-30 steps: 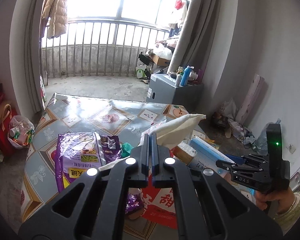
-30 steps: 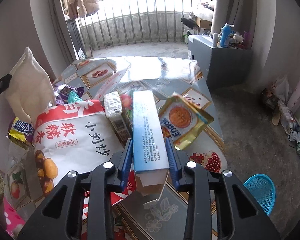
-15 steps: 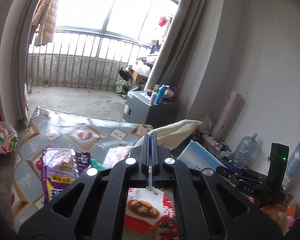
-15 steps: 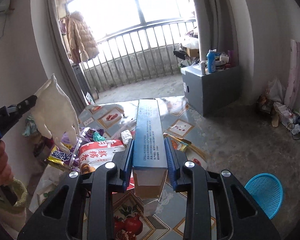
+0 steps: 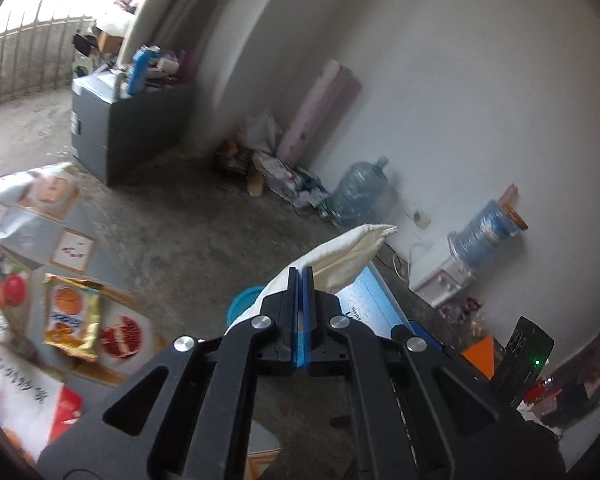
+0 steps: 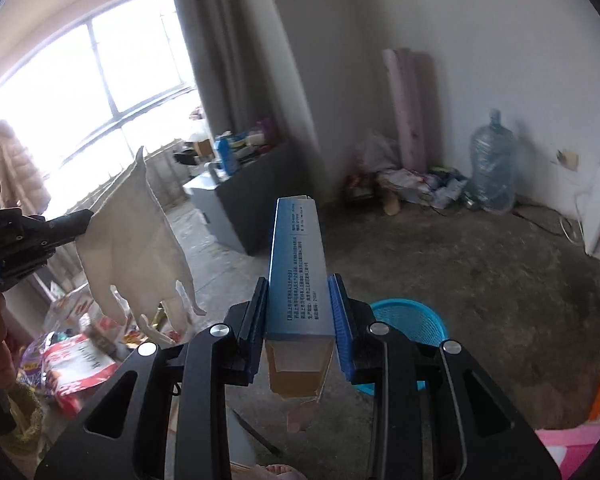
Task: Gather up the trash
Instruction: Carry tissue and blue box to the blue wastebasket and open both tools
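Note:
My left gripper (image 5: 300, 276) is shut on a white glove (image 5: 344, 256), which hangs from it in the right wrist view (image 6: 136, 248). My right gripper (image 6: 300, 292) is shut on a long blue carton (image 6: 298, 264), open at its near end; the carton also shows in the left wrist view (image 5: 374, 306). A blue plastic basket (image 6: 412, 320) stands on the floor just beyond and right of the right gripper, and peeks out behind the left fingers (image 5: 244, 304). Both grippers are held in the air above the floor.
A patterned table (image 5: 72, 248) at the left carries snack wrappers, including a gold packet (image 5: 74, 316) and a red-and-white bag (image 6: 80, 364). A grey cabinet (image 5: 128, 124), a water bottle (image 6: 494, 168), rolled mats (image 6: 410, 108) and litter line the wall.
Both grippers swung right, away from the table toward the floor and the blue basket, still holding the glove and the carton.

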`<state>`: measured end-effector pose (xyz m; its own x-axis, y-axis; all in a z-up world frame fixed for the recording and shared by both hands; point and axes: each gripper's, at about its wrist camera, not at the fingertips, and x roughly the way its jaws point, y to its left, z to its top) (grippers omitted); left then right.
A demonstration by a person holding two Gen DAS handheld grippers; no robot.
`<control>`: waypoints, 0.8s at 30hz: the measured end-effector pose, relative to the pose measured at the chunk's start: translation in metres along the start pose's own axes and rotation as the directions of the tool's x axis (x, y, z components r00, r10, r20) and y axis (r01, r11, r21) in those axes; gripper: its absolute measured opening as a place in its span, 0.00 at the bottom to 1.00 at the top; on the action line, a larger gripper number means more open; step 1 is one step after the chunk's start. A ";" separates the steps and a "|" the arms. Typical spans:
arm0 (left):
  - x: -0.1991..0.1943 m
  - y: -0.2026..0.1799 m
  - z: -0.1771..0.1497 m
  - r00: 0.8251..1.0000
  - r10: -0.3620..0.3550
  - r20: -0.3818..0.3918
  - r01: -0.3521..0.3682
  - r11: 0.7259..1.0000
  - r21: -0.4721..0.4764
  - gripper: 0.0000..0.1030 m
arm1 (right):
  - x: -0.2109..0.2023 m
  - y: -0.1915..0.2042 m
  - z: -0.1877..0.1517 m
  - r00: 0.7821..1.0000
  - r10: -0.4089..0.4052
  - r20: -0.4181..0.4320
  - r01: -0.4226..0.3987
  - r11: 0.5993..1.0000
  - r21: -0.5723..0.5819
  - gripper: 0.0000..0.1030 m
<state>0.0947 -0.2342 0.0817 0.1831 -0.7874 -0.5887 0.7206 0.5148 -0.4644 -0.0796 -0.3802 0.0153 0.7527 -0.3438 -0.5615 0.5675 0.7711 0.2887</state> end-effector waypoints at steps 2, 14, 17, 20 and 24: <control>0.063 -0.021 0.006 0.997 -0.006 -0.082 0.008 1.000 0.029 0.00 | 0.014 -0.038 -0.001 0.997 -0.069 -0.029 0.071 0.995 0.074 0.29; 0.326 -0.032 -0.011 0.917 0.039 -0.397 -0.005 0.996 0.088 0.07 | 0.169 -0.161 -0.059 0.954 -0.097 -0.285 0.207 0.899 0.385 0.32; 0.348 -0.017 -0.022 0.900 0.104 -0.424 -0.068 0.993 0.099 0.44 | 0.211 -0.183 -0.079 0.941 -0.073 -0.331 0.233 0.849 0.474 0.41; 0.354 0.001 -0.028 0.891 0.170 -0.420 -0.149 0.985 0.083 0.56 | 0.250 -0.205 -0.101 0.912 -0.001 -0.409 0.261 0.771 0.581 0.48; 0.341 0.021 -0.026 0.907 0.116 -0.404 -0.129 0.992 -0.004 0.62 | 0.257 -0.200 -0.111 0.904 -0.015 -0.428 0.278 0.781 0.559 0.48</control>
<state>0.1551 -0.4833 -0.1462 -0.0206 -0.5174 -0.8555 0.6884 0.6132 -0.3874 -0.0364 -0.5632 -0.2723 0.5287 -0.0932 -0.8437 0.8391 0.2075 0.5029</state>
